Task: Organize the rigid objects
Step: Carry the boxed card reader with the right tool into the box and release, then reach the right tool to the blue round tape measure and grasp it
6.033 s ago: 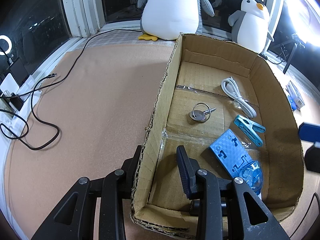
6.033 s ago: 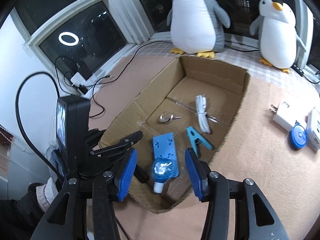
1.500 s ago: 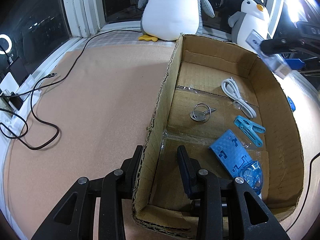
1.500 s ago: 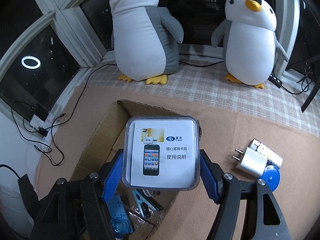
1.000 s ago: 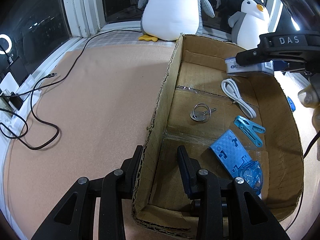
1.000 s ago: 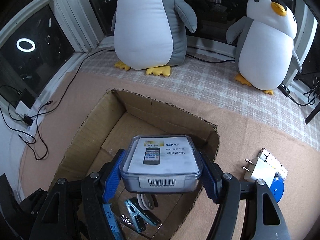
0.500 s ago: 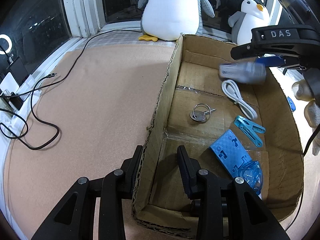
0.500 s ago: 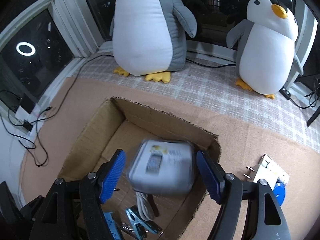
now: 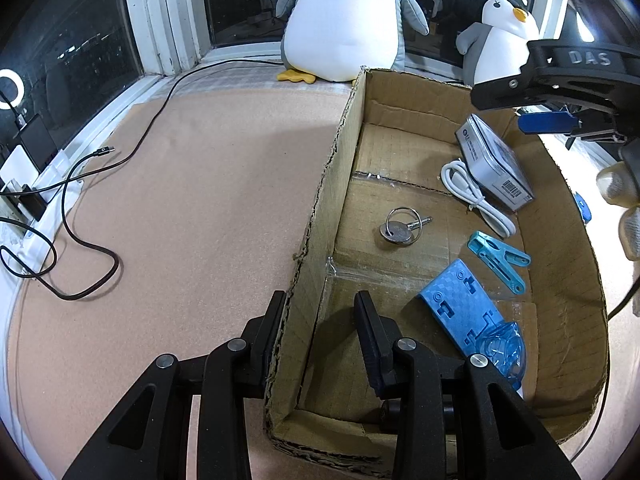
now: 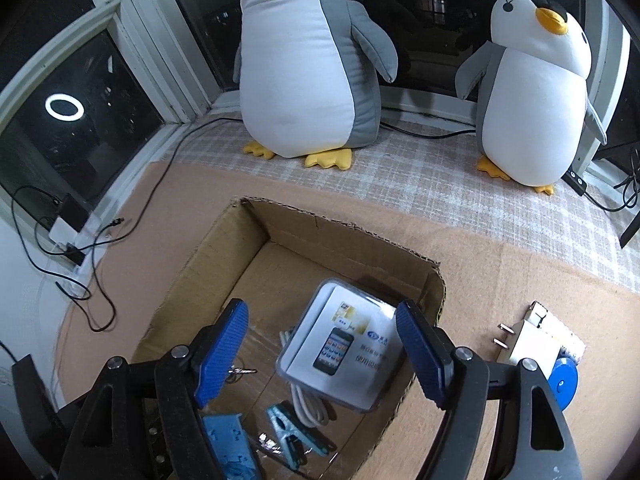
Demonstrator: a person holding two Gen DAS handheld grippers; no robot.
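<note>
Right gripper [image 10: 322, 354]: its blue fingers [image 10: 222, 350] are spread wide and hold nothing; it hangs above the far end of the box.
Clear case [image 10: 340, 342]: it lies inside the cardboard box [image 10: 244, 240], below the gap between the right fingers and apart from both. It leans on the box wall at about 2 o'clock from the box middle, one edge tilted up, and it rests partly on the white cable [image 9: 476, 196].
Left gripper [image 9: 318, 328]: its black fingers [image 9: 370, 336] stand apart, one on each side of the near left wall of the box. I cannot tell if they press the cardboard.
Other things in the box: a key ring [image 9: 400, 228] near the middle, a light blue clip [image 9: 498, 254] at about 4 o'clock from it, and a blue flat part [image 9: 460, 312] near the close end.
Bench [image 9: 200, 200]: covered in a pinkish mat. Outside the box, at 3 o'clock, lie a white plug adapter [image 10: 532, 338] and a blue round thing [image 10: 562, 384].
Window sill: two penguin toys, one big [image 10: 304, 64] and one small [image 10: 536, 92].
</note>
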